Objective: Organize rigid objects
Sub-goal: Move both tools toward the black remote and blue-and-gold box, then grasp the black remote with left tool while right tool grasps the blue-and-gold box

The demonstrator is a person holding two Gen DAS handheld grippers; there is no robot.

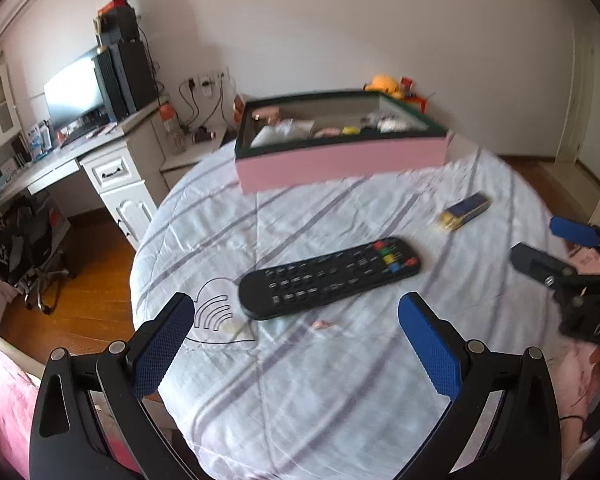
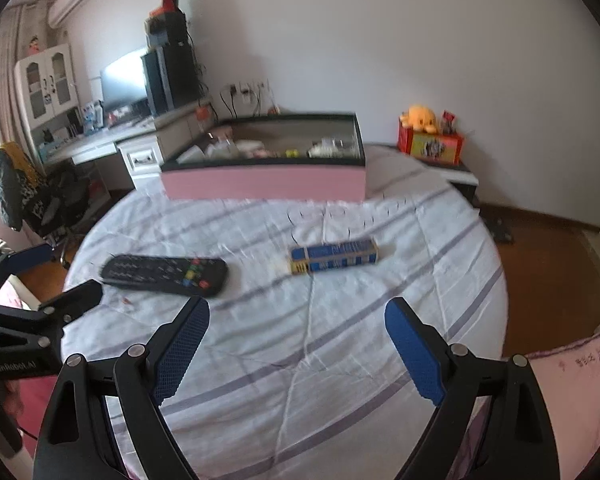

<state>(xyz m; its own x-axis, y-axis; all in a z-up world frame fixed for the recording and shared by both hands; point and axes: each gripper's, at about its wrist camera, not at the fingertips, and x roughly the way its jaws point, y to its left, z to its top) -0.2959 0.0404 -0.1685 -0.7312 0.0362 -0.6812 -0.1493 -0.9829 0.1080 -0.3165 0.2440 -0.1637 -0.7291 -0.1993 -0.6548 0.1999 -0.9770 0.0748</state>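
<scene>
A black remote control (image 1: 328, 276) lies flat on the striped bedsheet (image 1: 300, 380), just beyond my left gripper (image 1: 296, 316), which is open with nothing between its blue pads. A small blue and yellow box (image 2: 334, 257) lies on the sheet ahead of my right gripper (image 2: 296, 316), also open and holding nothing. The same remote (image 2: 164, 274) sits to the left in the right wrist view, and the box (image 1: 466, 208) shows further right in the left wrist view. A pink open-topped box (image 1: 340, 160) with several small items inside stands at the far edge of the bed.
The right gripper (image 1: 556, 246) shows at the right edge of the left wrist view, the left gripper (image 2: 40, 276) at the left edge of the right one. A desk with a monitor (image 1: 74, 94), a chair (image 2: 32, 192) and a nightstand with a yellow plush toy (image 2: 420, 118) surround the bed.
</scene>
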